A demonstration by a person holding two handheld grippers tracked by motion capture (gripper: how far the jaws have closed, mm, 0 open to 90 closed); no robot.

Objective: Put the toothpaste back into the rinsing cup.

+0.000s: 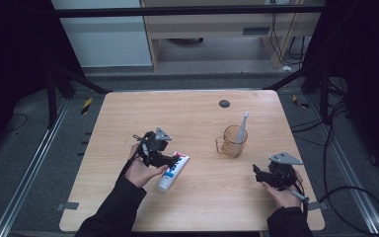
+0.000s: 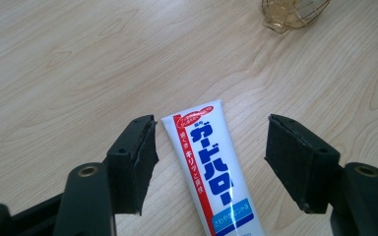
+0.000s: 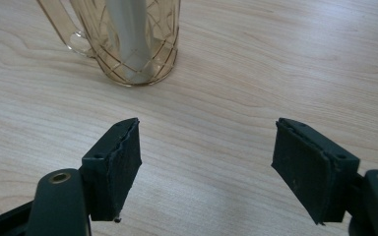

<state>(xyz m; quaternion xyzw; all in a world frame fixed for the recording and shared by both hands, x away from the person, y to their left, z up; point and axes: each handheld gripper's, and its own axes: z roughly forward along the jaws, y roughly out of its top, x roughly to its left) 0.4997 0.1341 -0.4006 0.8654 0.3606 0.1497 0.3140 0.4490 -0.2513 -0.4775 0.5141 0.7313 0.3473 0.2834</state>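
A white toothpaste tube with red and blue print lies flat on the wooden table. My left gripper hovers at its flat end, jaws wide apart. In the left gripper view the tube lies between the pads without touching them, and the left gripper is open. An amber glass mug holds a white toothbrush upright. My right gripper rests to the mug's right, open. In the right gripper view the mug stands ahead of the right gripper, nothing between the jaws.
A small dark round disc sits near the table's far edge. Black frame legs and cables run beside the table on the floor. Bare wood lies between the tube and the mug.
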